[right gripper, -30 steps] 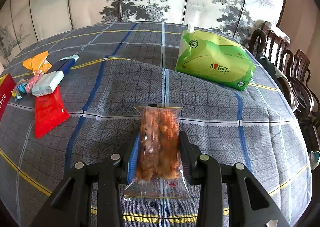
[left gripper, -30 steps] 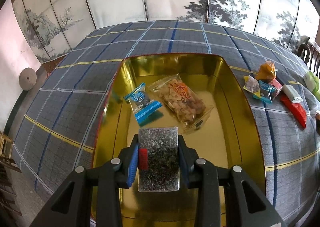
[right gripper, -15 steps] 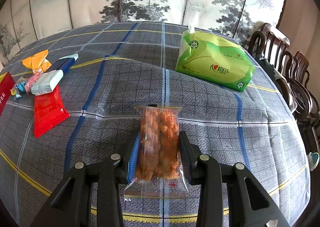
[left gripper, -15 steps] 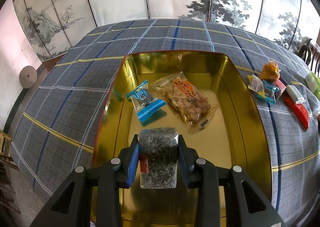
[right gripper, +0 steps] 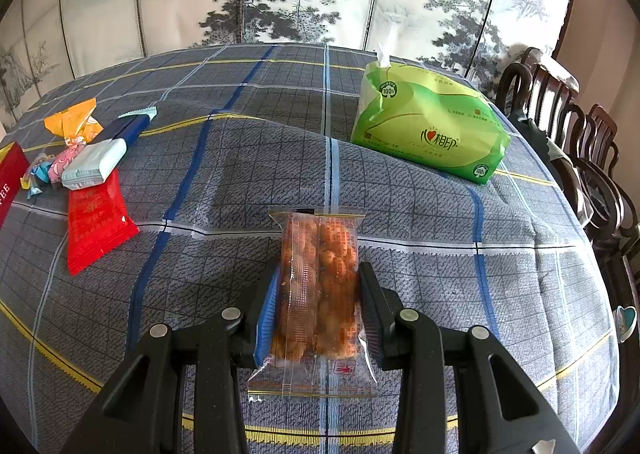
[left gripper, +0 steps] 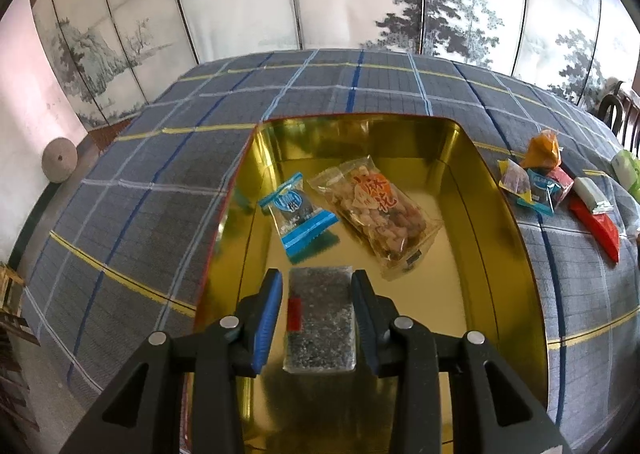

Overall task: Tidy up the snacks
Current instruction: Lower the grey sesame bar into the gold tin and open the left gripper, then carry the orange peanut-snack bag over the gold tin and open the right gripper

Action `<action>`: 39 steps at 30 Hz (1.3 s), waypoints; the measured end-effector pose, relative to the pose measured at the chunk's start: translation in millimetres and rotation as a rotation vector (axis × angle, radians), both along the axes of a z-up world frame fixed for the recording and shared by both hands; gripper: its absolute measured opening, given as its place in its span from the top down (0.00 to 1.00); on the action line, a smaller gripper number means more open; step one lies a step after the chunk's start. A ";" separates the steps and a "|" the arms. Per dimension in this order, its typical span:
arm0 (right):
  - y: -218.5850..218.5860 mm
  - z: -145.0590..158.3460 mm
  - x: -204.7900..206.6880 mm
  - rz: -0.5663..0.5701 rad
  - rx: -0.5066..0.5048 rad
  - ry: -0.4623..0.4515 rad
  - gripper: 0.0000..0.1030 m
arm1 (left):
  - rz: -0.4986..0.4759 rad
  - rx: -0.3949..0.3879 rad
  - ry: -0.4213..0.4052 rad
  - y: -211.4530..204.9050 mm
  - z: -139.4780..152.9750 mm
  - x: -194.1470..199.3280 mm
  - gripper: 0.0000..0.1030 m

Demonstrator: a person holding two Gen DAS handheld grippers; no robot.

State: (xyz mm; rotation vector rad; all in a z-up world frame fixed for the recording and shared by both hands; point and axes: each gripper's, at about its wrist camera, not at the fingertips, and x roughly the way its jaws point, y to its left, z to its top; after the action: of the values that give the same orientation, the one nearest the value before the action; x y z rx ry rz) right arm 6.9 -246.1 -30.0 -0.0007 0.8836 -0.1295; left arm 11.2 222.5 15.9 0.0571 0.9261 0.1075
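Plaid cloth covers our tabletop [right gripper: 400, 213]. Our left tool [left gripper: 318, 310] has its fingers apart around a dark seed bar [left gripper: 320, 326] lying in the gold tin [left gripper: 516, 238]; our right tool [right gripper: 318, 302] clamps a twist packet [right gripper: 318, 282] above the cloth, with a red packet [right gripper: 94, 221] off to its left.

Gold tin [left gripper: 516, 221], blue-grey plaid tablecloth [right gripper: 240, 157]

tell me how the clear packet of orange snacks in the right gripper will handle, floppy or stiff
The orange snack packet probably stays fairly stiff where its lumpy contents fill it, but the flat sealed ends look floppy. The glossy film may slip in the right gripper, and hard squeezing would likely crush the pieces.
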 end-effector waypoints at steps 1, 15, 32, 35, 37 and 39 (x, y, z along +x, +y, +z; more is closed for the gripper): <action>0.5 -0.1 0.1 0.000 -0.001 0.000 0.67 | -0.002 0.000 -0.003 -0.1 1.0 0.1 0.64; -11.7 1.9 0.7 -0.002 0.098 0.020 0.67 | 0.004 0.014 -0.043 2.5 22.6 -10.8 0.62; 26.6 51.1 -25.5 0.111 0.303 -0.063 0.67 | 0.003 0.003 -0.061 -1.1 35.4 -30.3 0.62; 58.7 66.3 -29.9 0.178 0.331 -0.087 0.67 | 0.004 -0.005 -0.062 0.7 36.5 -33.3 0.61; 82.7 77.8 -30.1 0.241 0.346 -0.099 0.67 | 0.008 -0.011 -0.062 2.8 37.4 -35.5 0.60; 113.3 90.5 -32.4 0.307 0.358 -0.111 0.67 | 0.011 -0.019 -0.065 5.9 38.4 -36.6 0.60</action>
State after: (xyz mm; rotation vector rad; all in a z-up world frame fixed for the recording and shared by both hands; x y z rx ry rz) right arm -25.5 -132.8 60.6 0.2020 0.7763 0.3139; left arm -25.4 228.4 54.3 0.0303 0.8624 0.1103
